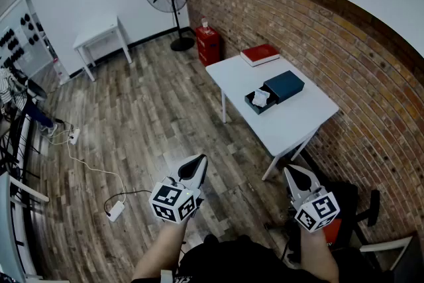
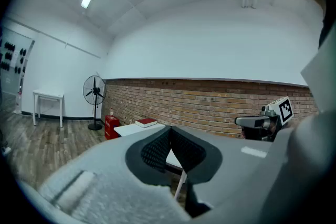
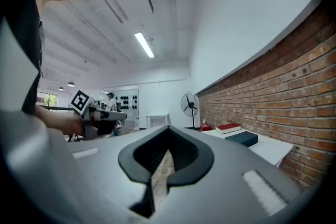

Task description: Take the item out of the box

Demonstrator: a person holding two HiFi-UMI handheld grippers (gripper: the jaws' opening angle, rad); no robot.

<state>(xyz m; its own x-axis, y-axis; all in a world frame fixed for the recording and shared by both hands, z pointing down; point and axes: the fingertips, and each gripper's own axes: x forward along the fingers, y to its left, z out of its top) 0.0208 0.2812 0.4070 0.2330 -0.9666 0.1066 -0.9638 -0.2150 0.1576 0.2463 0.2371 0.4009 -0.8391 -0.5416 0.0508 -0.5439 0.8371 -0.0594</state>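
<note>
Head view puts you standing back from the brick wall (image 1: 344,43), with the white table (image 1: 291,126) against it and well apart from both tools. On that table sits the dark blue box (image 1: 285,85), its open part turned toward you. Your left gripper (image 1: 197,164) and right gripper (image 1: 292,175) hang low over the floor, each with its jaws pressed together on nothing. Smallest of all is the white item (image 1: 261,97), which looks crumpled and soft and lies inside the open part of the box.

The risks, as I judge them: arrive with the jaws together and you will shove the item deeper instead of taking it. Pinch too low and you may catch the box wall as well, so the whole box lifts or slides on the smooth tabletop unless your other gripper steadies it.
</note>
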